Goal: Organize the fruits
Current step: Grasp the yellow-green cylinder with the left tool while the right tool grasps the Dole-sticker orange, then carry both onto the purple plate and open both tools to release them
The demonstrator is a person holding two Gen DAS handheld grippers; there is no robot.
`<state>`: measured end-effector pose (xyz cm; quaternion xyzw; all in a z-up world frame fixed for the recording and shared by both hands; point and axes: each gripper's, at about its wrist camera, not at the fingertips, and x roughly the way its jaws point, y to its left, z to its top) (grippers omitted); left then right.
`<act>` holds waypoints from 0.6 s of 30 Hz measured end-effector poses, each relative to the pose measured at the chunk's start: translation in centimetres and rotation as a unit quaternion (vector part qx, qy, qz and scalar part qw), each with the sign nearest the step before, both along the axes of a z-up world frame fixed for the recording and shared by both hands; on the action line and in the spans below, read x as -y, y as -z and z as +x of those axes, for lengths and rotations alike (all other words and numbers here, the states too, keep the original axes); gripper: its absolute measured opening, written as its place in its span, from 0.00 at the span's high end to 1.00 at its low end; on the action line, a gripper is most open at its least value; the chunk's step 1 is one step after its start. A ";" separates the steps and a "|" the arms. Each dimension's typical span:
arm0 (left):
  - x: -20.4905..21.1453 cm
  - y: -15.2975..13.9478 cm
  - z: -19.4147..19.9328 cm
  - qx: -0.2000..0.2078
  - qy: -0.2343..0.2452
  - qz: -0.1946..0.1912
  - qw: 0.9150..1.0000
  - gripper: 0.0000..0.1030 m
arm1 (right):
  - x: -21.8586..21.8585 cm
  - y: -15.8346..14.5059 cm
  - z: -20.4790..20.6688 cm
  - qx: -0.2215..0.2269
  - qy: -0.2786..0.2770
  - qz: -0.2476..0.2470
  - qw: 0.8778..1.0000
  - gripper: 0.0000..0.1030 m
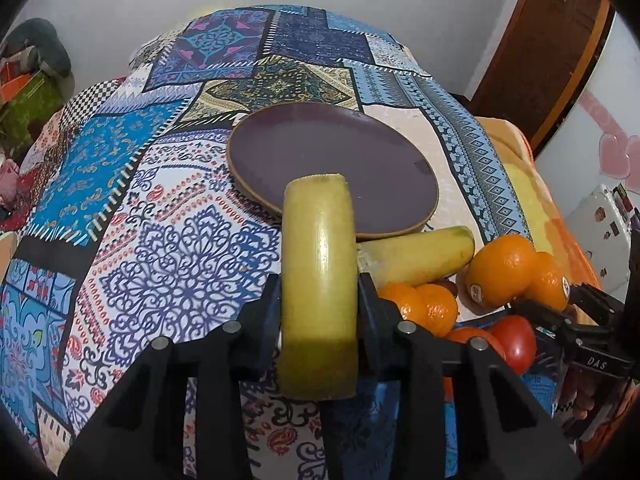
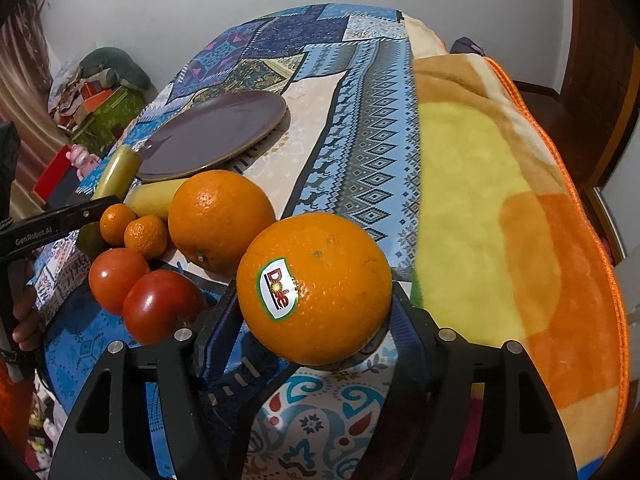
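My left gripper (image 1: 319,292) is shut on a yellow-green banana piece (image 1: 318,256), held just short of the near rim of the purple plate (image 1: 320,156). My right gripper (image 2: 314,312) is shut on a large orange with a Dole sticker (image 2: 316,288), lifted a little above the cloth. On the table lie a second banana piece (image 1: 416,254), another large orange (image 2: 220,218), two small mandarins (image 2: 146,236) and two tomatoes (image 2: 160,304). The left gripper (image 2: 92,210) shows at the left of the right wrist view.
The table carries a patterned blue patchwork cloth (image 1: 140,216). A yellow and orange blanket (image 2: 500,208) covers its right side. Clutter (image 2: 104,92) stands beyond the far left edge, a wooden door (image 1: 552,28) at the right.
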<state>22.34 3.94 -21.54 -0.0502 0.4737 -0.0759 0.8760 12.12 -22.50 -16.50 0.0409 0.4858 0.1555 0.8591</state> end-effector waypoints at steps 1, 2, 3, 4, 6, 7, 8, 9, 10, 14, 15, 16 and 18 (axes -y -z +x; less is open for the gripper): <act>-0.2 0.0 -0.1 -0.001 -0.003 0.000 1.000 0.64 | 0.2 -0.1 0.0 0.001 0.003 0.000 1.000 0.36; -0.4 -0.1 -0.3 -0.001 -0.008 0.001 1.000 0.64 | 0.3 -0.2 0.0 0.001 0.006 0.000 1.000 0.36; -0.6 -0.1 -0.4 -0.002 -0.010 0.001 1.000 0.64 | 0.6 -0.3 0.0 0.001 0.010 0.002 1.000 0.36; -0.8 -0.2 -0.6 -0.003 -0.013 0.001 1.000 0.64 | 0.9 -0.5 0.1 0.002 0.013 0.005 1.000 0.36; -1.2 -0.3 -0.8 -0.003 -0.017 0.001 1.000 0.64 | 1.2 -1.0 0.1 0.007 0.015 0.004 1.000 0.36; -1.3 -0.4 -0.9 -0.002 -0.020 0.002 1.000 0.64 | 1.3 -1.3 0.1 0.012 0.016 0.002 1.000 0.36; -1.5 -0.7 -1.0 0.001 -0.023 0.004 1.000 0.64 | 1.4 -1.6 0.2 0.017 0.017 0.000 1.000 0.36; -1.6 -0.9 -1.2 0.003 -0.025 0.004 1.000 0.64 | 1.4 -1.9 0.3 0.021 0.016 -0.002 1.000 0.36; -1.8 -1.1 -1.2 0.005 -0.026 0.004 1.000 0.64 | 1.5 -2.4 0.4 0.028 0.015 -0.004 0.999 0.36; -2.0 -2.1 -0.9 0.010 -0.032 0.014 0.999 0.64 | 0.9 -3.7 1.3 0.049 0.011 -0.003 0.999 0.36; -2.0 -2.4 -0.8 0.013 -0.033 0.017 0.999 0.64 | 0.7 -4.2 1.8 0.057 0.009 -0.003 0.998 0.36; -2.0 -2.7 -0.7 0.016 -0.033 0.018 0.999 0.64 | 0.4 -4.5 2.1 0.063 0.006 -0.004 0.998 0.36; -2.0 -3.5 -0.3 0.026 -0.033 0.017 0.999 0.64 | -0.3 -5.3 2.7 0.077 -0.001 -0.007 0.997 0.36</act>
